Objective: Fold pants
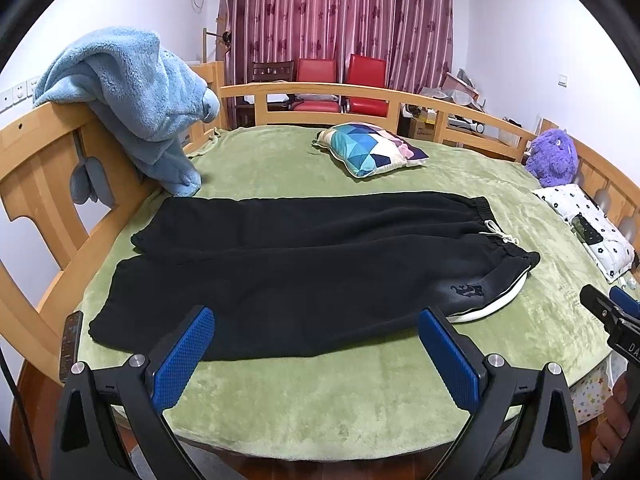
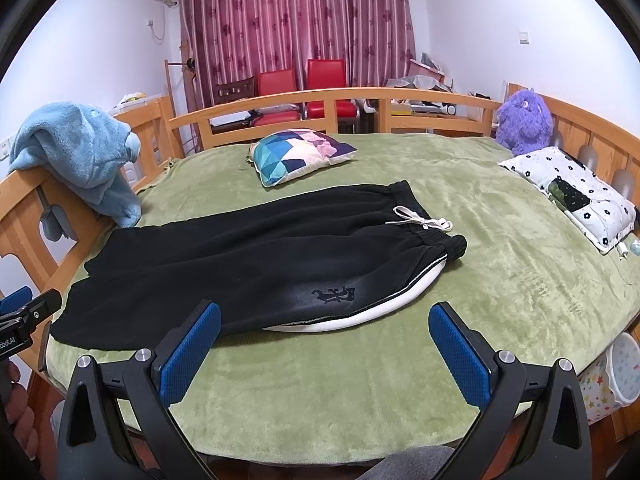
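Note:
Black pants (image 1: 304, 264) lie flat on the green bed cover, legs to the left, waistband with a white drawstring (image 1: 500, 234) to the right; they also show in the right wrist view (image 2: 248, 264). A white side stripe (image 2: 360, 316) runs along the near edge. My left gripper (image 1: 316, 320) is open and empty, held over the near leg's front edge. My right gripper (image 2: 324, 316) is open and empty, near the hip area and the dark emblem (image 2: 334, 294). Each gripper shows at the edge of the other's view.
A wooden bed rail (image 1: 48, 152) surrounds the bed (image 1: 320, 400), with a blue fleece blanket (image 1: 132, 96) draped over its left side. A patchwork pillow (image 1: 372, 148), a purple plush toy (image 2: 524, 120) and a flowered pillow (image 2: 572, 196) lie beyond and right of the pants.

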Demonstrator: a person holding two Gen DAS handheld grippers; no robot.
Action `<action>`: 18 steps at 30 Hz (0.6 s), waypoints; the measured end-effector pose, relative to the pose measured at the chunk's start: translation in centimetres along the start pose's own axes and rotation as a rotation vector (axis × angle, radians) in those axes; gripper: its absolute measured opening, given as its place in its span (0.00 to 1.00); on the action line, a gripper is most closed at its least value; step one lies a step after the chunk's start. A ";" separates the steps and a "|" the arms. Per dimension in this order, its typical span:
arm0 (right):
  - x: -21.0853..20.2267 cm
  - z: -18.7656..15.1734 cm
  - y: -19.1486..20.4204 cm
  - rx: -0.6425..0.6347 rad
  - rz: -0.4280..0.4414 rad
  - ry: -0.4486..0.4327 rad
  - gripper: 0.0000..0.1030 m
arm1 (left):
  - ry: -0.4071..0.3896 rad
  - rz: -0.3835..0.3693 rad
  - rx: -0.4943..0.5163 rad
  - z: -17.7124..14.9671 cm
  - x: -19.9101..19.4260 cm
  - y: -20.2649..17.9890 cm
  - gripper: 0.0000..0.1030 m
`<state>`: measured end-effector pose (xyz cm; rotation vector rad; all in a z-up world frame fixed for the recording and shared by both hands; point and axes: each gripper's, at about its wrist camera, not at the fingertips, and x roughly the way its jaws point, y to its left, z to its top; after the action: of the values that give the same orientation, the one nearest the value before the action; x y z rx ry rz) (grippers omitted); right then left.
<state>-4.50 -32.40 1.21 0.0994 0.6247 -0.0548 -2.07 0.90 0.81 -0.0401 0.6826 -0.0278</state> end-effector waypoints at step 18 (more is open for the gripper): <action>-1.0 0.2 0.3 -0.008 -0.023 -0.006 0.99 | -0.013 -0.060 -0.019 -0.1 -1.0 0.5 1.00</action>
<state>-5.15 -32.13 1.95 0.0845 0.6196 -0.0748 -2.90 1.45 1.35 -0.0789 0.6685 -0.0783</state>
